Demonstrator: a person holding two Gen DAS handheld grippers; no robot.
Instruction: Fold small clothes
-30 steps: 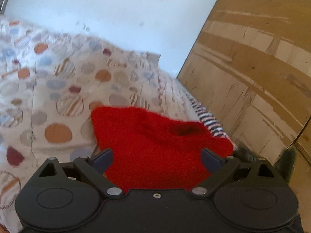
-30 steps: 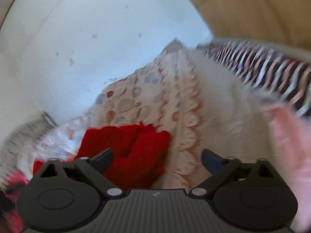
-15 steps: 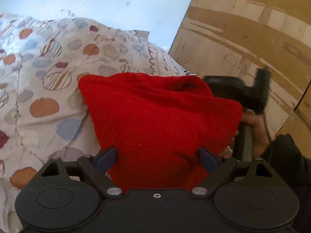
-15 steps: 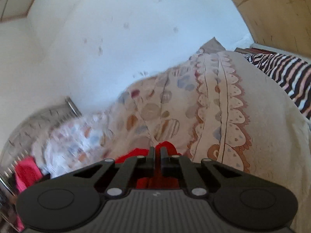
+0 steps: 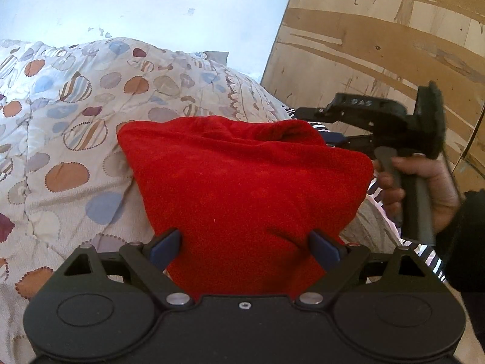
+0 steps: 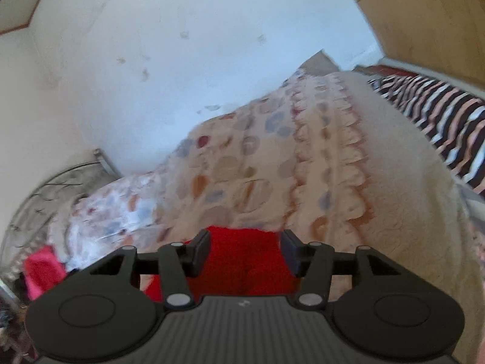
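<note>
Compared with half a second ago: right claw [image 6: 245, 250] no more shut, now opening, about half wide, red cloth [image 5: 242, 200] seen between its blue tips but not pressed by them; in the left view, right claw [image 5: 336, 138] drawn a little away from the far corner of the cloth, where before it sat close against it; left claw [image 5: 244, 244] almost as before, wide open, both blue tips [image 5: 165, 247] standing at the two sides of the near edge of the cloth, without a clear squeeze on it; cloth itself lying on the bed [image 5: 60, 139], folded into a thick pad, same place as before.

Counted: one red cloth; two claws; one hand [image 5: 424, 188] visible, gripping the grey handle of the right claw; one quilt with coloured circles; one striped blanket [image 6: 439, 121] at the right side; one pink piece [image 6: 39, 270] far left, blurred.
</note>
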